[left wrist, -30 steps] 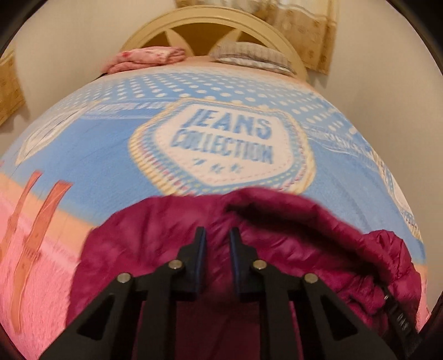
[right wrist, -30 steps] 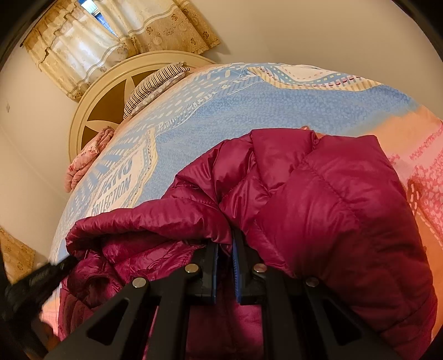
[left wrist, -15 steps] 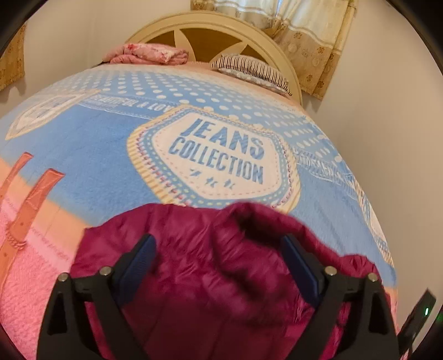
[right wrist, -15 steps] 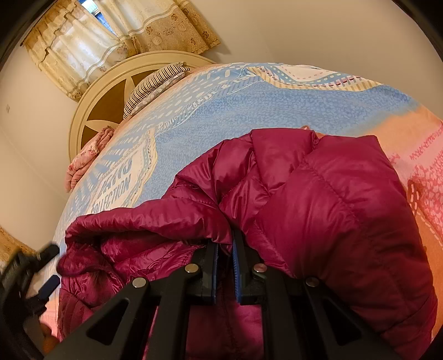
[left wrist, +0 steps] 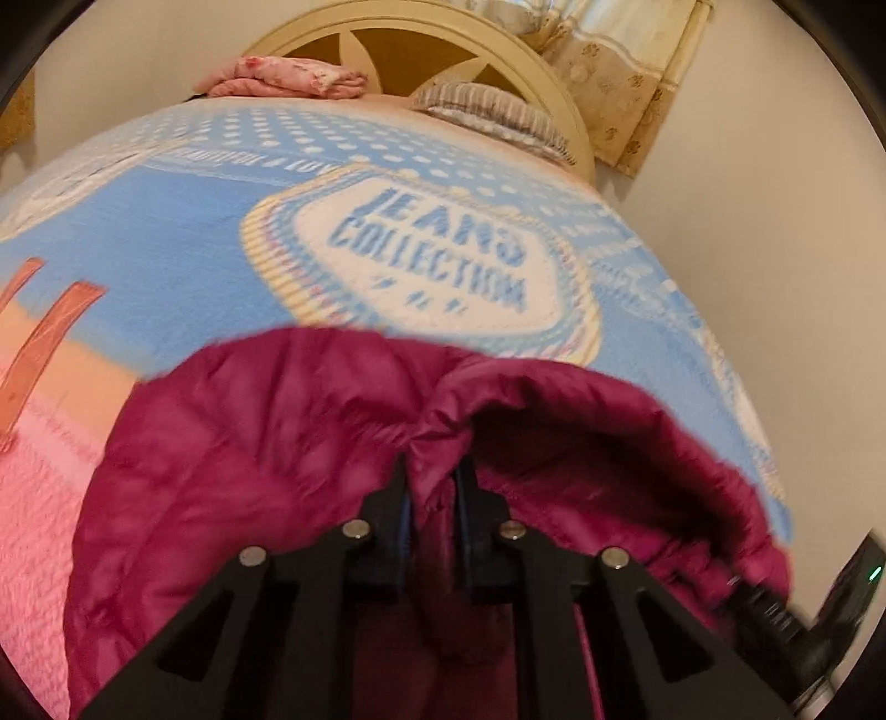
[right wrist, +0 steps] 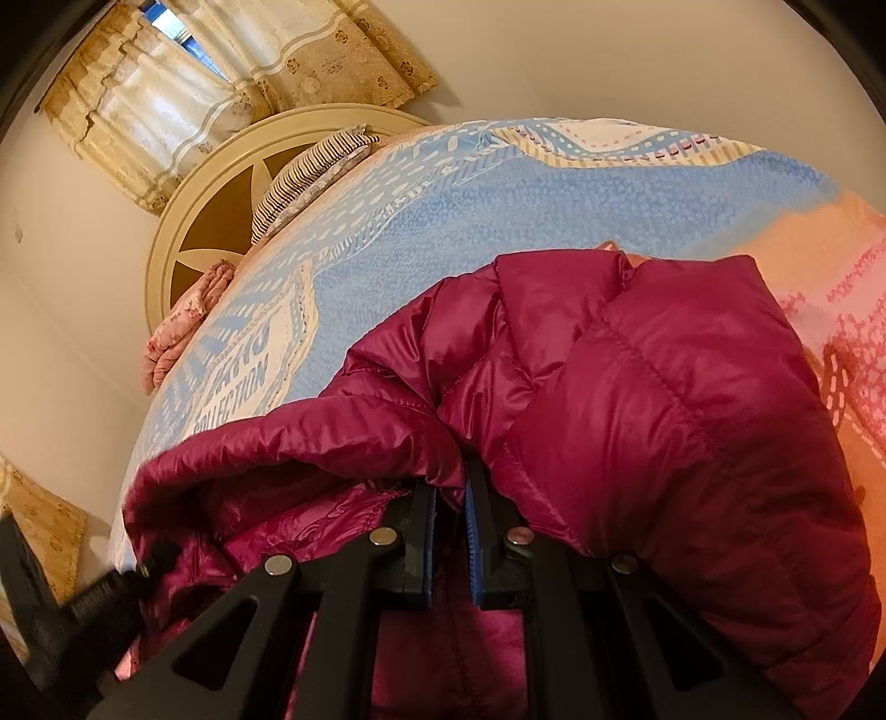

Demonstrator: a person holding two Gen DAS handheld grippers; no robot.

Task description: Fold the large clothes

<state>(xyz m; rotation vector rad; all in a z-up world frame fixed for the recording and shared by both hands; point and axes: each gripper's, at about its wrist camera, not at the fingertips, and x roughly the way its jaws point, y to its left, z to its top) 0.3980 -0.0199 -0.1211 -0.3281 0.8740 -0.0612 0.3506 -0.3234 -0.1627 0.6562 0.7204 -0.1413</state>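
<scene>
A bed fills both views, covered by a blue, orange and pink bedspread printed with a white badge reading "JEANS COLLECTION". At the far end stands a cream arched headboard with brown cut-out panels, and behind it hang patterned beige curtains against a pale wall.

The largest loose thing on the bed is a magenta quilted puffer jacket, bunched at the near end of the bedspread, on its orange and pink part just short of the badge. It lies in bulky folds, one padded panel draped high on the right of the right wrist view, with the shiny lining showing beneath a raised edge on the left.

Two smaller items rest against the headboard: a striped pillow and, beside it, a folded pink floral cloth.

The left gripper has its jaws drawn nearly together, pinching a ridge of the jacket's fabric that stands up between the fingers. The right gripper is likewise closed to a narrow slot on a fold of the jacket's edge, blue pad faces showing on its fingers. Each gripper shows as a dark shape at the edge of the other's view. The left wrist view is blurred.
</scene>
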